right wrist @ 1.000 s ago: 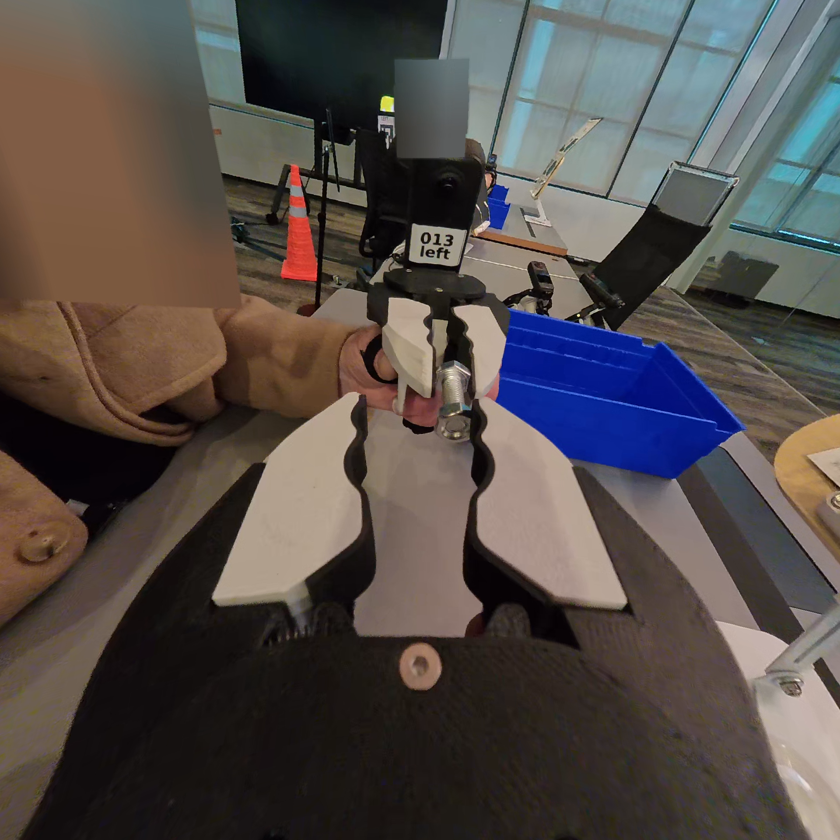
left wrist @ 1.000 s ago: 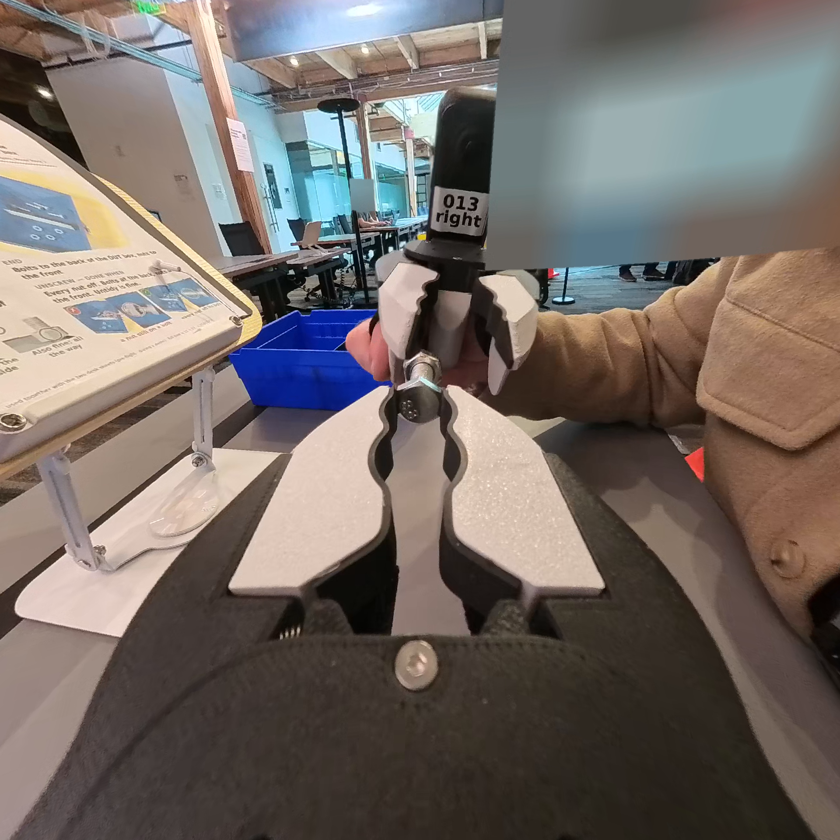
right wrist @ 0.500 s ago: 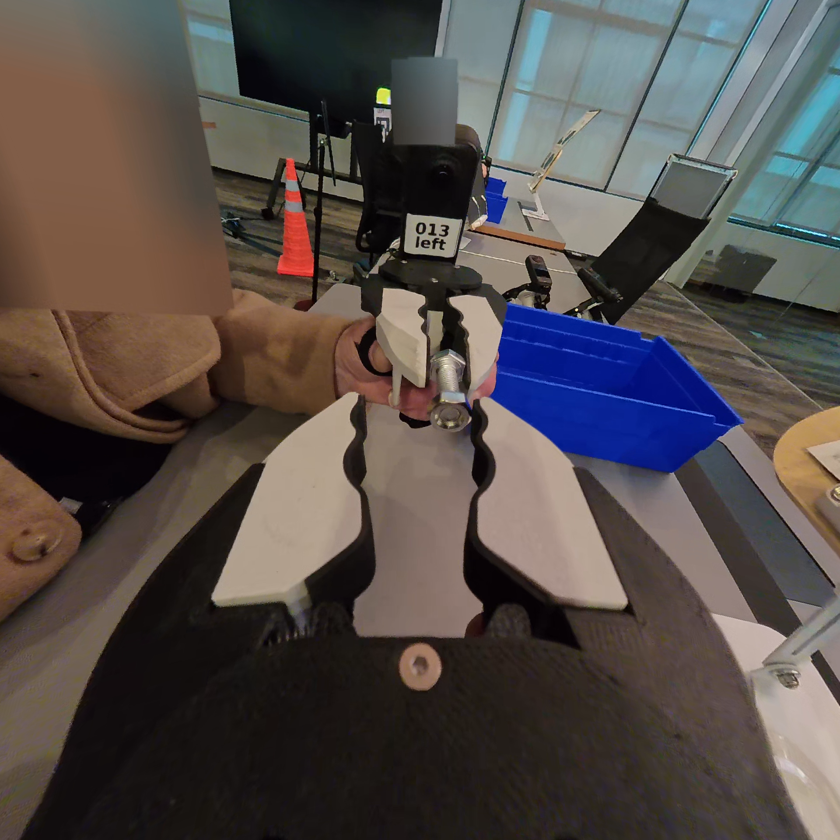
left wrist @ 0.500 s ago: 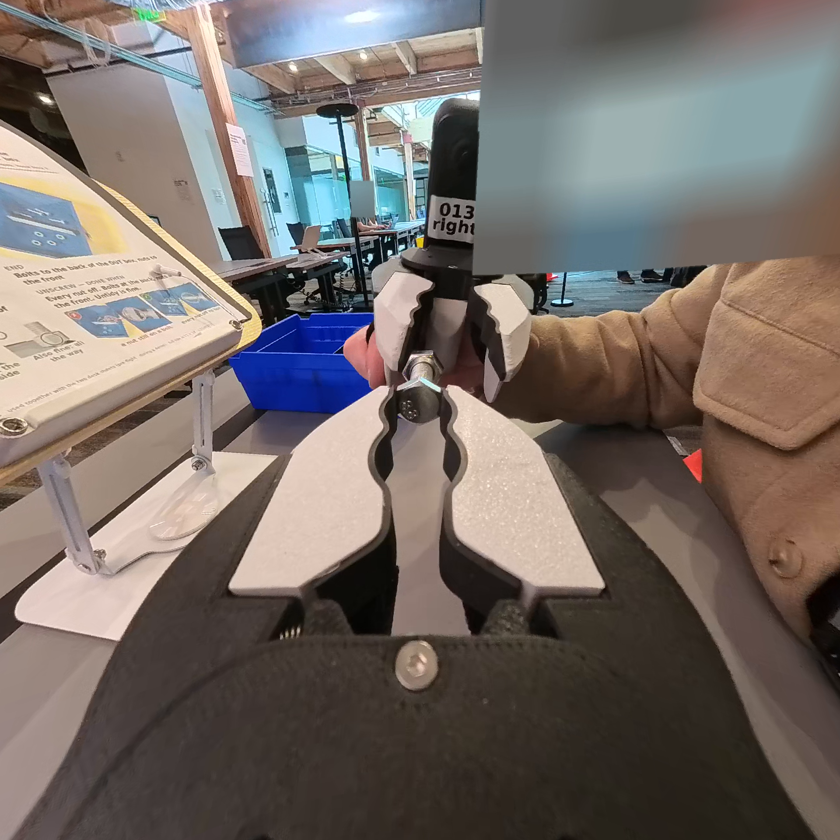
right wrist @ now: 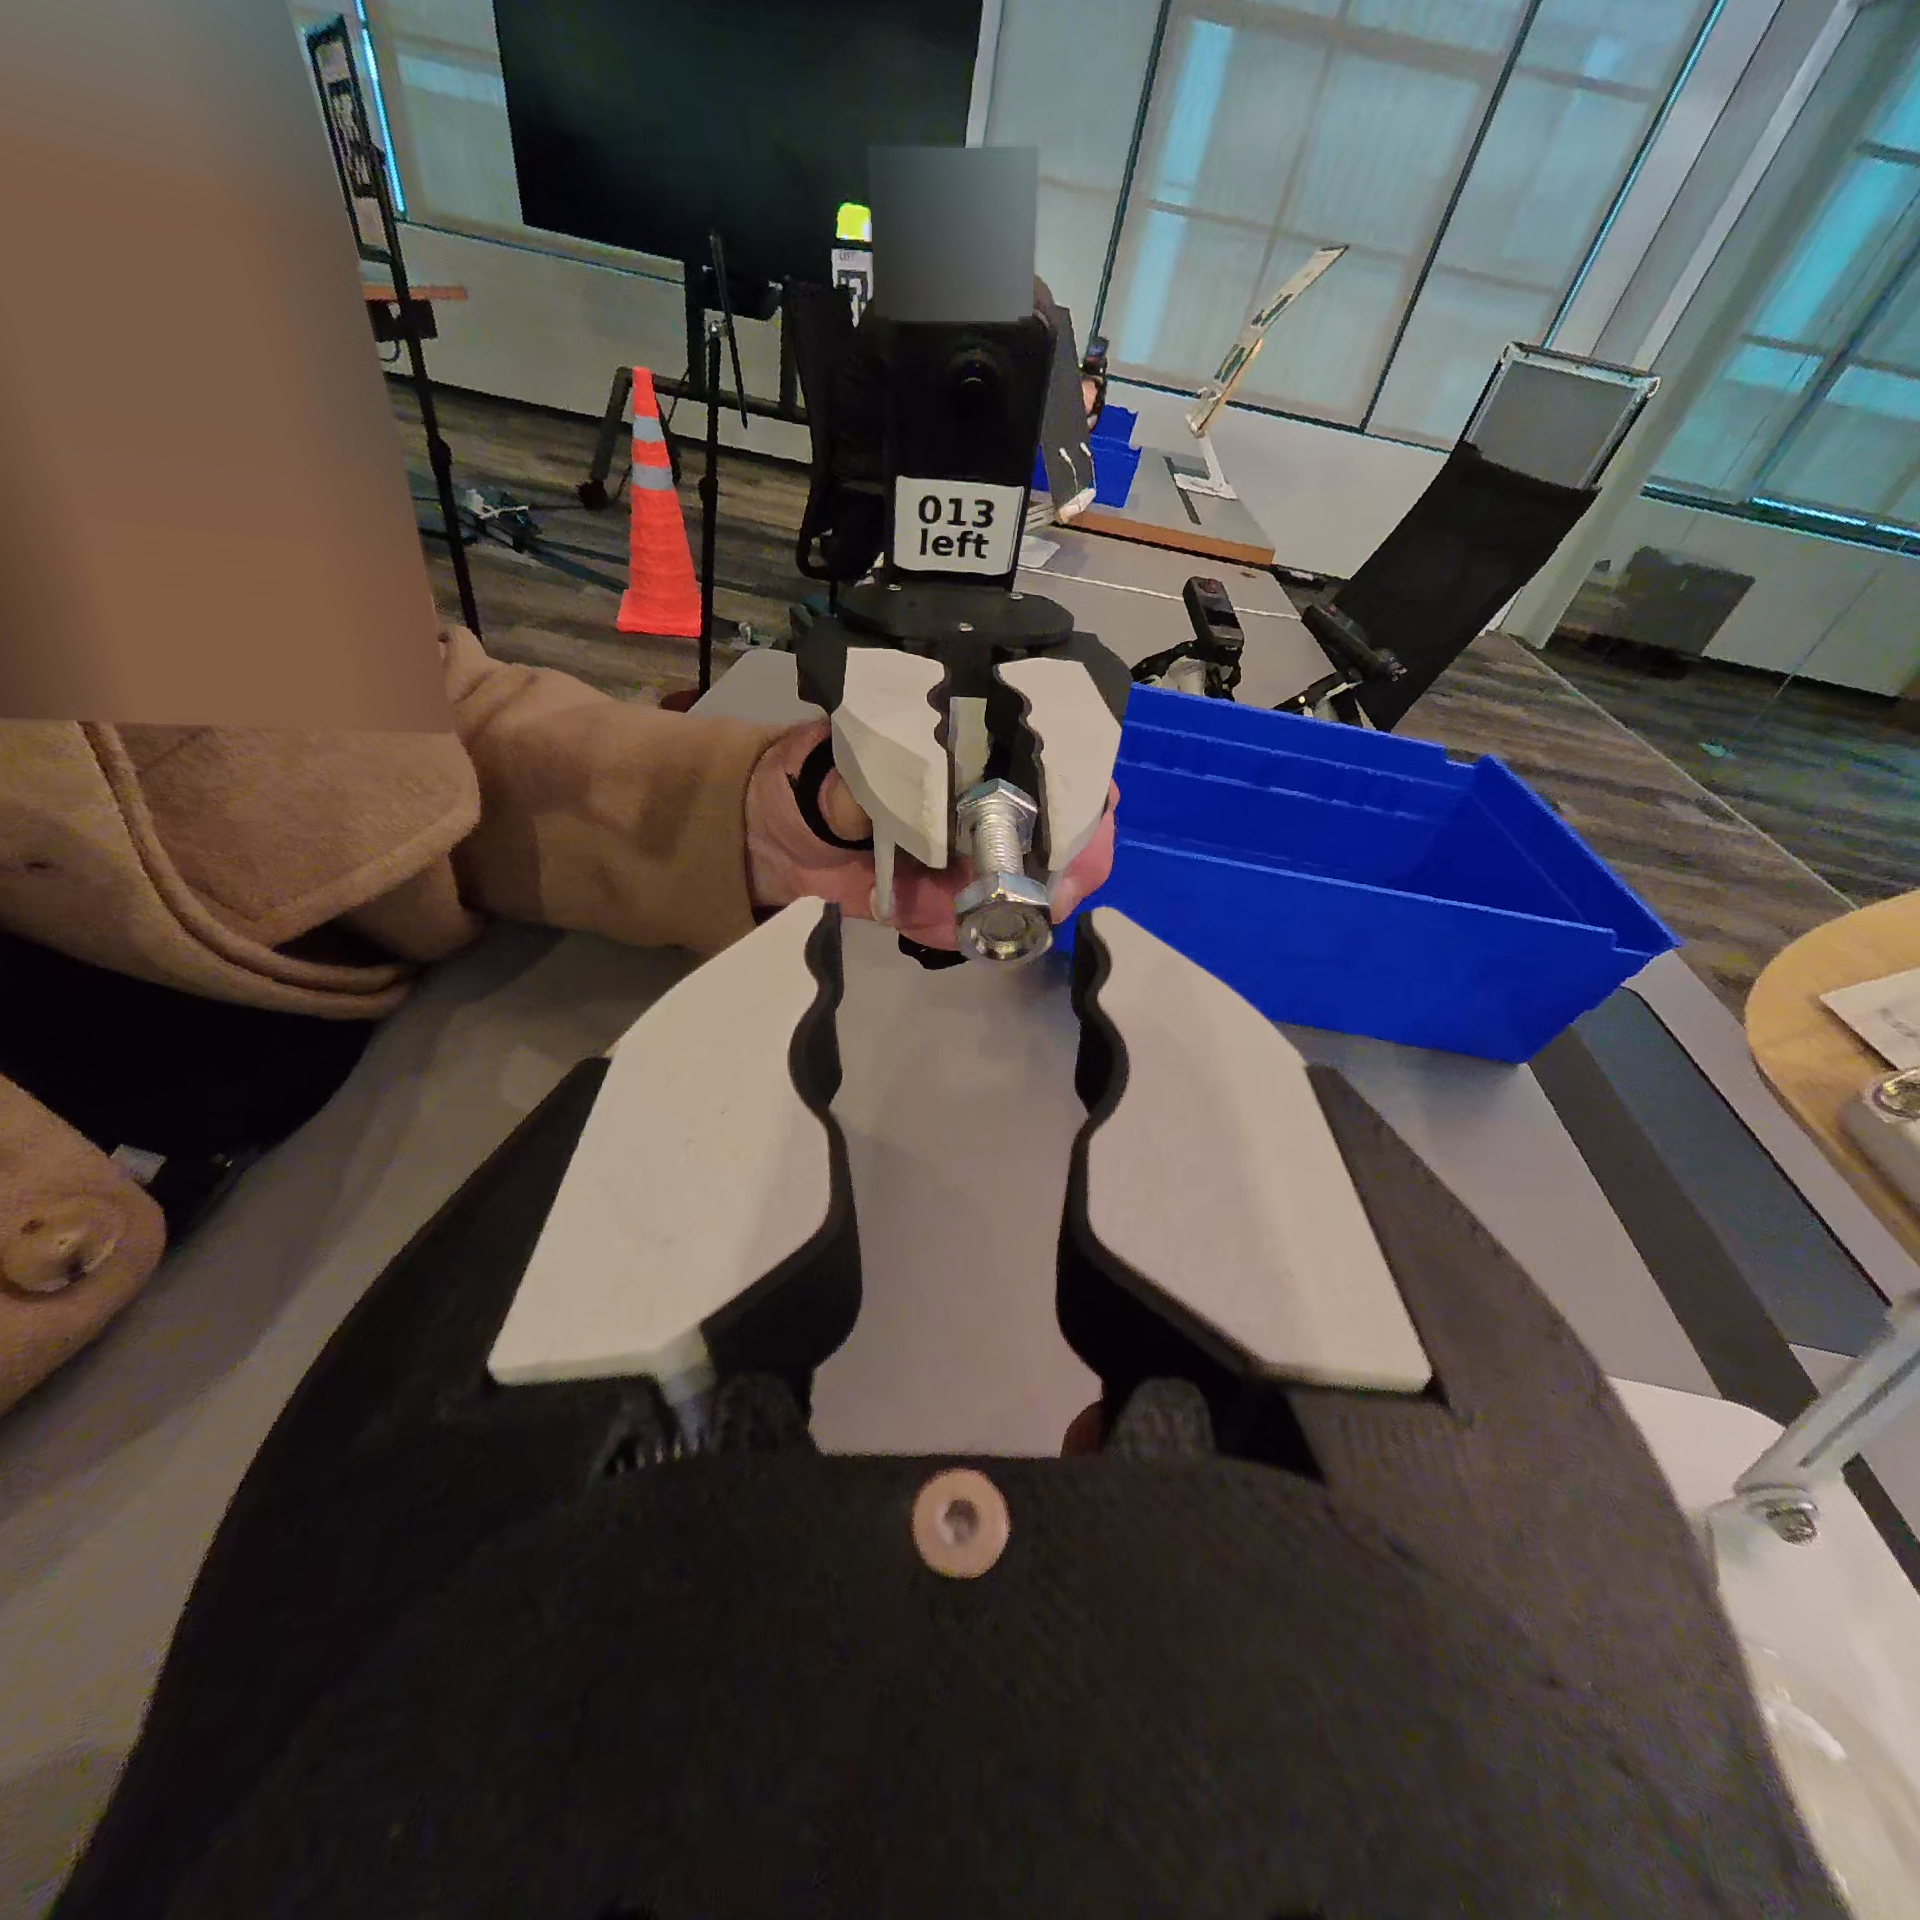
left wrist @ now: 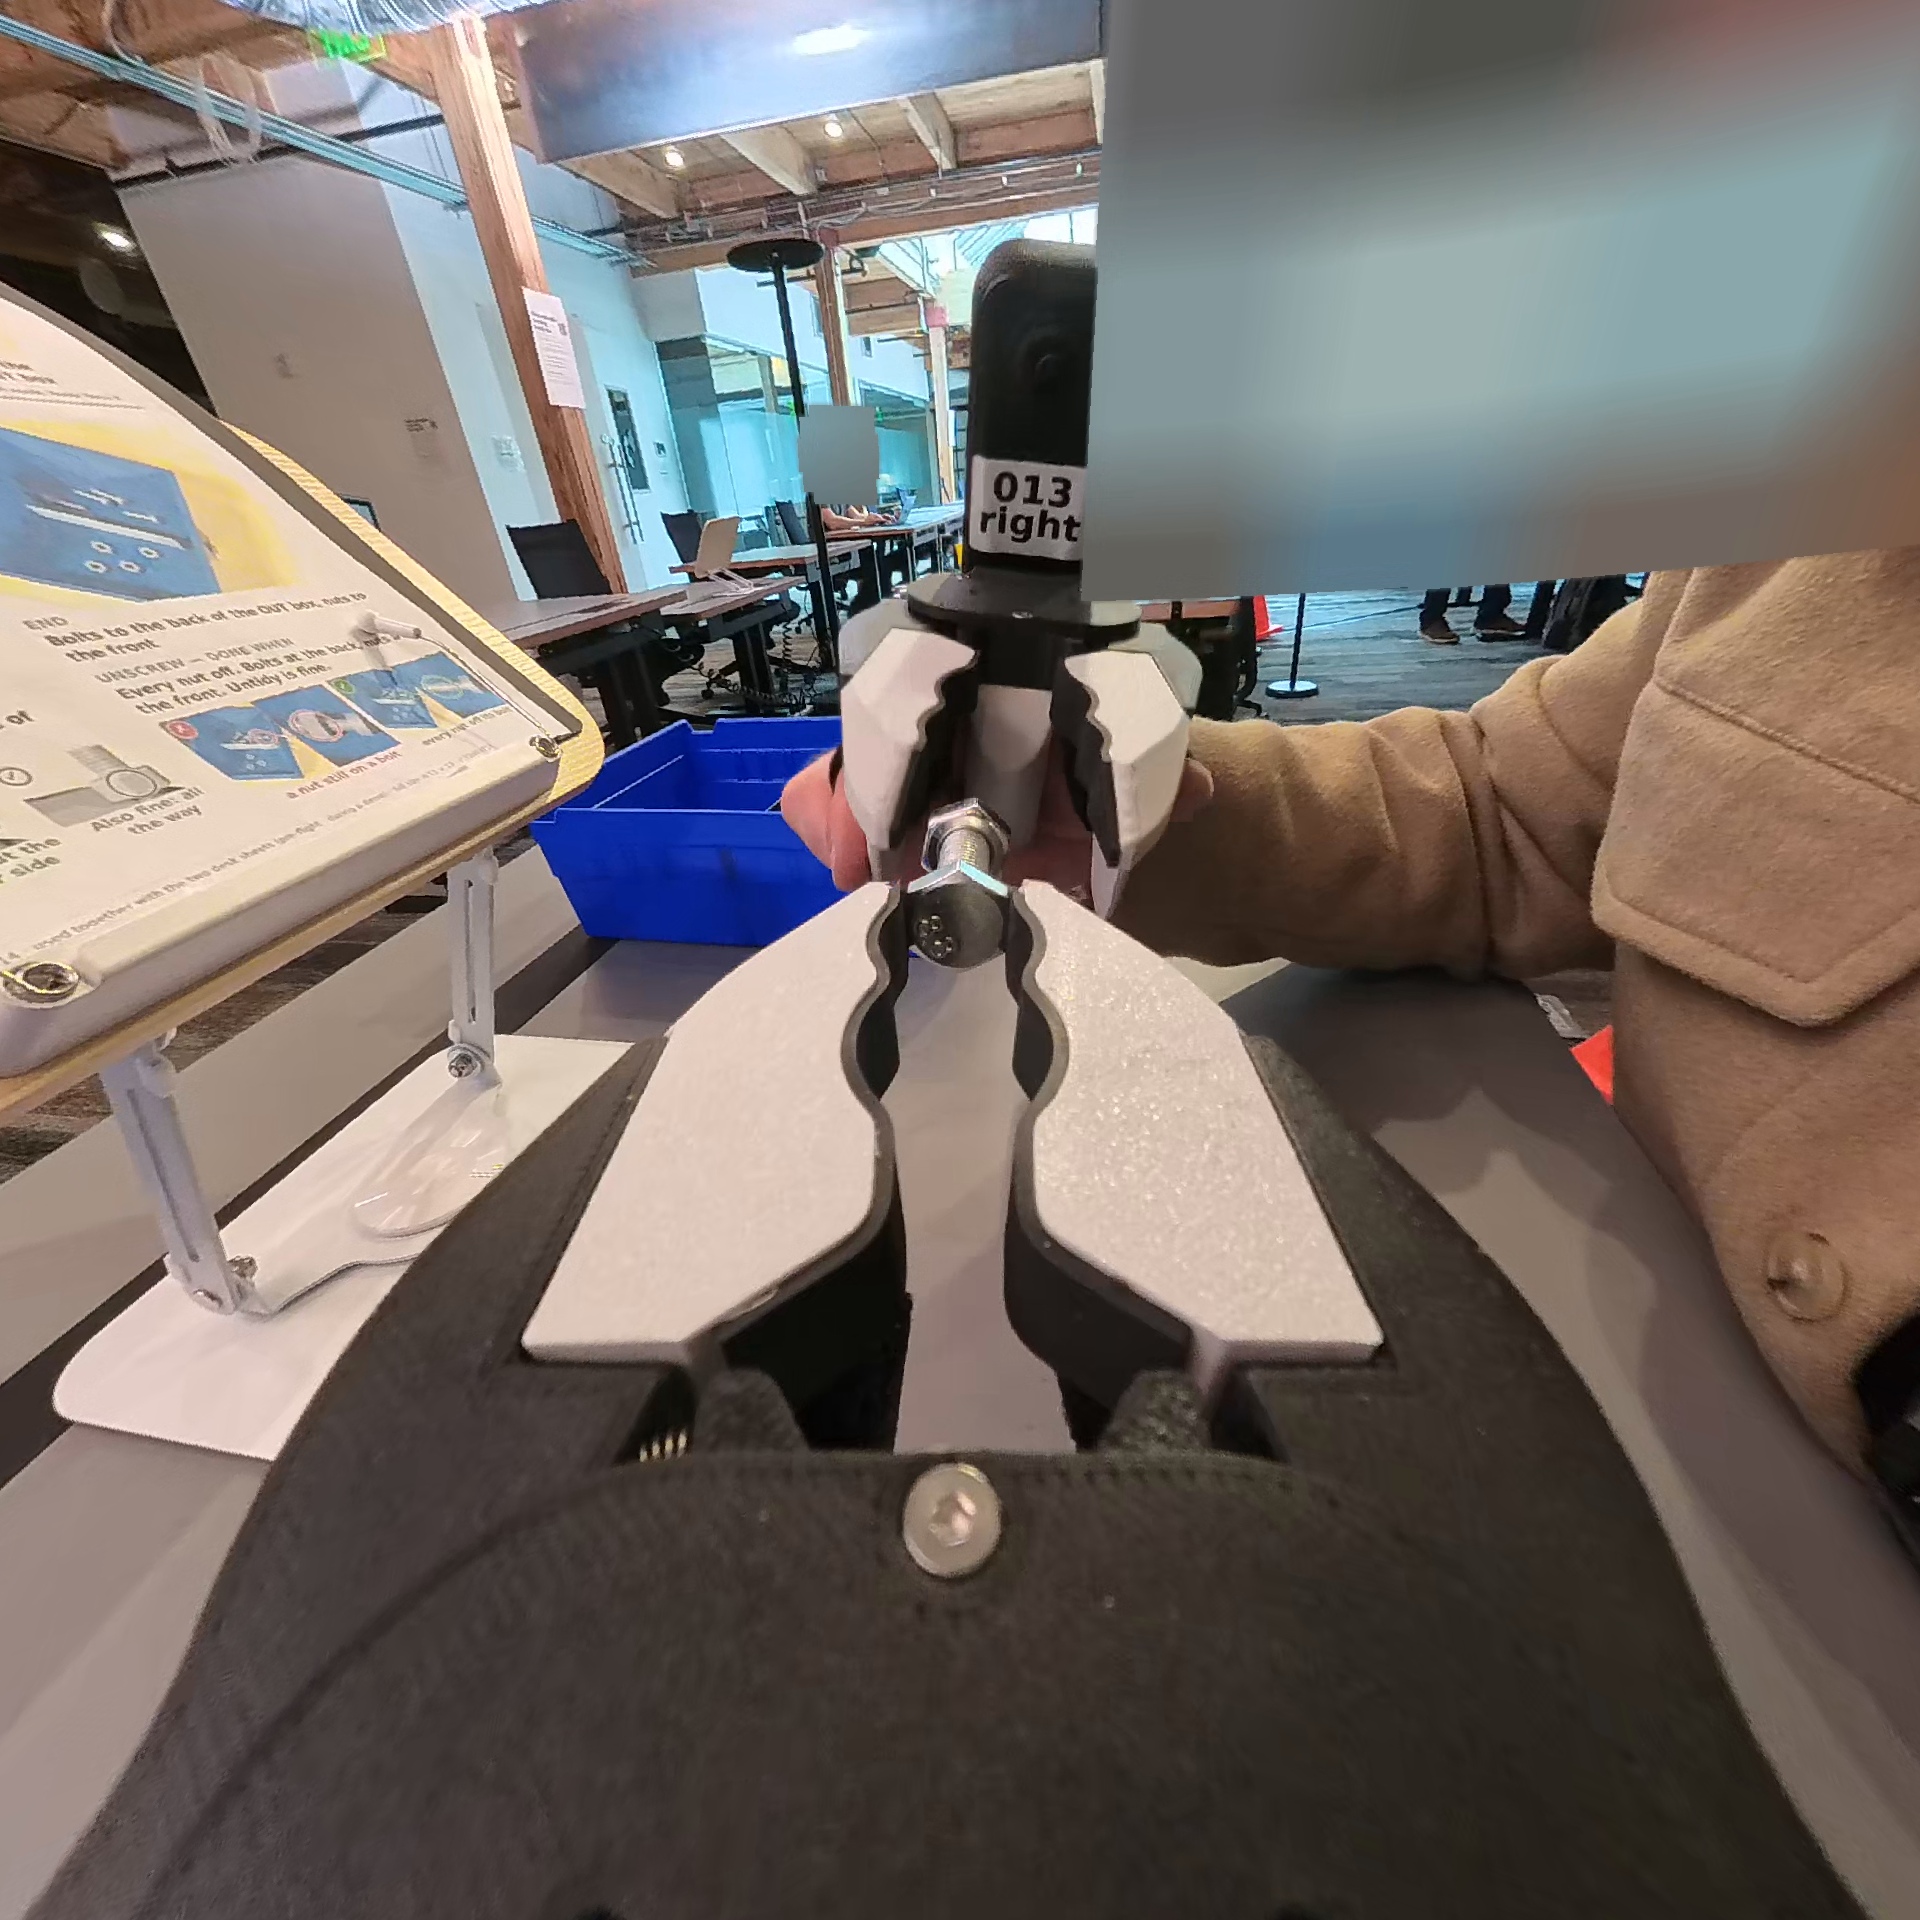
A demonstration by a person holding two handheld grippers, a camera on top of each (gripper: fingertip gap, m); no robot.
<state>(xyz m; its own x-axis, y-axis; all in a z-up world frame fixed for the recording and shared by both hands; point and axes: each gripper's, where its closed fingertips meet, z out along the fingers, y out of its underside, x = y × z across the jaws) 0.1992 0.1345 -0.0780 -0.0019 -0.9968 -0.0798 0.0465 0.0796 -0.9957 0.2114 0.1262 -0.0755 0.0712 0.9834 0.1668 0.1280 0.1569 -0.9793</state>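
This is an open-plan office turned workshop — exposed timber beams and posts (left wrist: 499, 270) overhead, rows of work tables with black office chairs (left wrist: 556, 556) behind, and tall windows (right wrist: 1351, 208) along one wall. A grey desk (left wrist: 1403, 1049) carries a blue parts bin (right wrist: 1382, 883) and an instruction board on a white stand (left wrist: 260, 665) — an orange traffic cone (right wrist: 655, 520) stands on the wood-look floor.

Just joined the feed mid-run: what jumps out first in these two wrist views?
The silver bolt stands out, its head clamped between the left gripper tips and its threaded shank pointing at the right gripper. A hex nut sits near the shank's end, just ahead of the right gripper, whose fingers stand open around it without touching. A blue bin lies behind on the grey table.
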